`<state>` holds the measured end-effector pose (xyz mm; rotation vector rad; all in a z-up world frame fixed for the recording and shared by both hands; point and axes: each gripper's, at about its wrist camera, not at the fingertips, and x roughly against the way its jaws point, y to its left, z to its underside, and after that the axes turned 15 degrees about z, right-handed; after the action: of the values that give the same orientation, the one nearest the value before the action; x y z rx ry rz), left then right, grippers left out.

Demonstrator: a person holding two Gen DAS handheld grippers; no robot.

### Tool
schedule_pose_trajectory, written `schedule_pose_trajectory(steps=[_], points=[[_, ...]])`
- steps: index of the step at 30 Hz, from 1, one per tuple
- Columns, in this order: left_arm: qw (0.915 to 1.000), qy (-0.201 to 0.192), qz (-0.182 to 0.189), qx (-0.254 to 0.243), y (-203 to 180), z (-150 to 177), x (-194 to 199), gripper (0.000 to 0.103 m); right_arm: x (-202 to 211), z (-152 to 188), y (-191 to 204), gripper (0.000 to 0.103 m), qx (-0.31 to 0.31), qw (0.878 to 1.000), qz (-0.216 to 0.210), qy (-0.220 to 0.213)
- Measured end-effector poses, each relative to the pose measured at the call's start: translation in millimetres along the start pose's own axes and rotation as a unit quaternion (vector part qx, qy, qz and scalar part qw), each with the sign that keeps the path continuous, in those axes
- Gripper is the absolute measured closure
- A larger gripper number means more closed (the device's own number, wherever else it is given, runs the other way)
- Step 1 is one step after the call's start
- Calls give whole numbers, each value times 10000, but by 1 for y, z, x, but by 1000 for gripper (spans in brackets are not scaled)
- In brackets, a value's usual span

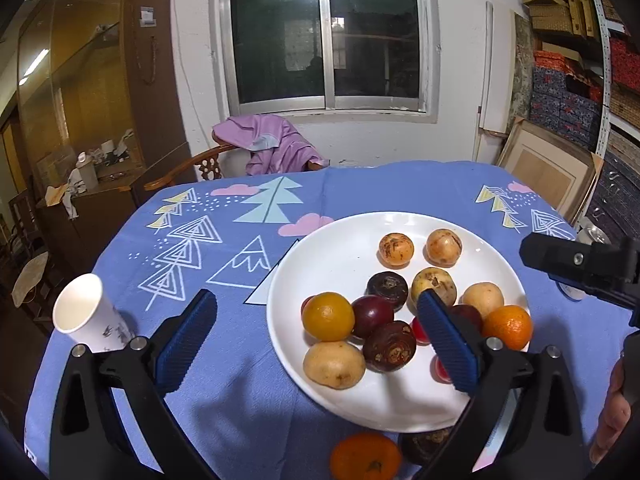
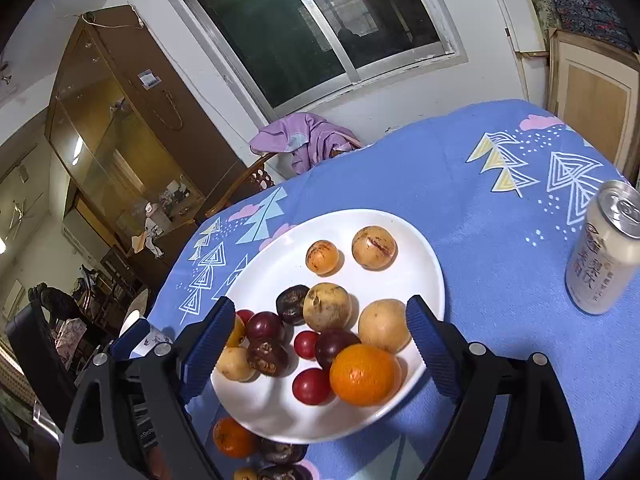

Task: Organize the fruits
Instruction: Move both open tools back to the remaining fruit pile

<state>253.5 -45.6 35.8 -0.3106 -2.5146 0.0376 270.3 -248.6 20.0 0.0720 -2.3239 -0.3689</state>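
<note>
Two grippers hang over a round table draped in a soft blue cloth [image 1: 248, 400] printed with line-drawn trees and pink clouds. At the far left of the left wrist view, a white paper cup [image 1: 86, 316] stands on the cloth, its mouth tipped toward the camera by the lens. Just right of it the left gripper [image 1: 320, 340] is spread wide and holds nothing; its ribbed blue pads [image 1: 186, 340] sit on black plastic arms, the left one over bare cloth and the right one over the fruit.

Between and beyond those fingers lies a smooth, glossy white plate [image 1: 340, 256] piled with round fruit: a matte yellow-orange citrus [image 1: 328, 316], a tan blotchy fruit [image 1: 334, 364], dark wrinkled purple ones [image 1: 389, 346] and, at the right rim, a bright orange [image 1: 507, 326]. Off the plate at its near edge, another orange [image 1: 366, 456] rests on the cloth beside a dark fruit.

Seen from the right wrist, the right gripper [image 2: 320, 344] is likewise released, and its fingers straddle the near half of the plate, with the dimpled orange and small shiny red fruits [image 2: 312, 386] between them, none touched. Farthest right, a pale cylindrical metal can [image 2: 606, 252] stands upright, well apart from the plate.
</note>
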Motion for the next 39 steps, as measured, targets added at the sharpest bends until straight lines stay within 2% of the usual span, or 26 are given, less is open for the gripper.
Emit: schedule_pose_trajectory(steps=[5,11,19,25,32,36,39], points=[[9999,-46,-92,-63,-7,11,28,5,26,17,-1,14,34,10000,-22,-45],[9997,-122,-209,-100,-10,44,66,5,53,58,-8,13,147,9998,67,-95],[9999,-39,-141,-43,-9,84,97,5,71,105,-12,12,448,9987,231,-72],[9971,622,415,132,-8,121,94,5,85,120,-18,7,460,9986,217,-137],[9904,979,828,-521,-38,154,100,4,86,112,-37,5,29,9998,183,-115],[9854,1172,879,-871,-54,165,95,4,88,110,-44,5,-164,9998,79,-84],[9829,1220,1095,-844,-55,165,95,4,89,110,-44,5,-168,9998,59,-106]])
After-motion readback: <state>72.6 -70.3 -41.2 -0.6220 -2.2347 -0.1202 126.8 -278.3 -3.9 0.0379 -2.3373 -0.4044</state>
